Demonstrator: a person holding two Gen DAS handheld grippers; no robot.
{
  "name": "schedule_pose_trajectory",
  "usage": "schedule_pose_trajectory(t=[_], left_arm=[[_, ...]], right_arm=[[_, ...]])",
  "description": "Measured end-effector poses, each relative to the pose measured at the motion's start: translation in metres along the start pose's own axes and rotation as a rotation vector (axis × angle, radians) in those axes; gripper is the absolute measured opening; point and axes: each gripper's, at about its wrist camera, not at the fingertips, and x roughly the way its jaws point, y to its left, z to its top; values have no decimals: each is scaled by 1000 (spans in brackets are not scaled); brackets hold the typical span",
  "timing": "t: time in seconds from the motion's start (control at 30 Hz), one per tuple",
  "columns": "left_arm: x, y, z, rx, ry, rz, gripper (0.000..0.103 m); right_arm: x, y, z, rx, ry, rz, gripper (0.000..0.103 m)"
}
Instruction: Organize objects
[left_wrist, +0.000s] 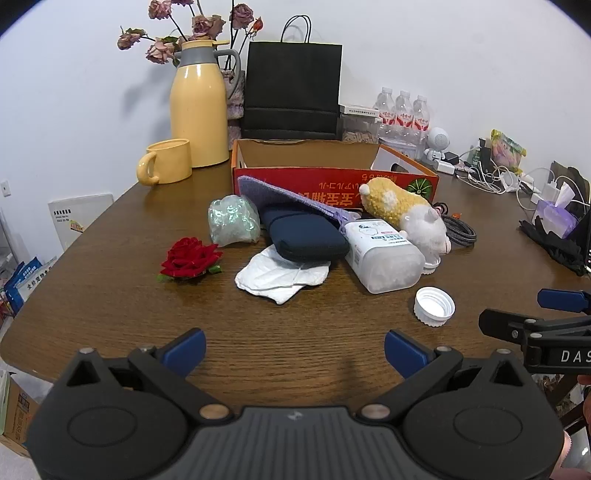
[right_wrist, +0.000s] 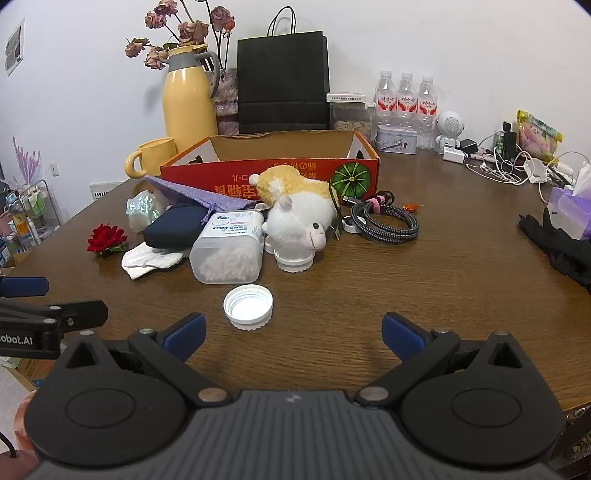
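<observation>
A loose heap of small things lies at the middle of the wooden table (left_wrist: 110, 295), just in front of the open red cardboard box (left_wrist: 332, 177). In the heap: a yellow-and-white plush sheep (right_wrist: 295, 210) draped over a frosted plastic jar (right_wrist: 229, 251) lying on its side, a navy pouch (left_wrist: 306, 236) under a purple knitted cloth (left_wrist: 291, 199), a crumpled white tissue (left_wrist: 280, 277), and a shiny plastic wad (left_wrist: 232, 221). A red rose head (left_wrist: 190, 258) lies apart at 9 o'clock of the heap; a white screw cap (right_wrist: 248, 306) sits open side up at 6 o'clock of the jar; a coiled braided cable (right_wrist: 384, 221) rests at 3 o'clock of the sheep.

Bare tabletop runs between the heap and both grippers, with more open wood toward 3 o'clock before a pair of black gloves (right_wrist: 561, 247). The box stands empty inside.

The left gripper (left_wrist: 294, 349) and right gripper (right_wrist: 293, 334) hang side by side over the near edge, tilted down toward the heap, jaws spread wide with nothing between them.
</observation>
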Motion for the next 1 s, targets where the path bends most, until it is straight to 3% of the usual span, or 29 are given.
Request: schedule_pose_trajectory(t=[1.0], left_arm=[[2,-2,-5,11,9,-6,103]], right_arm=[[1,4,-4,-10,7,2,103]])
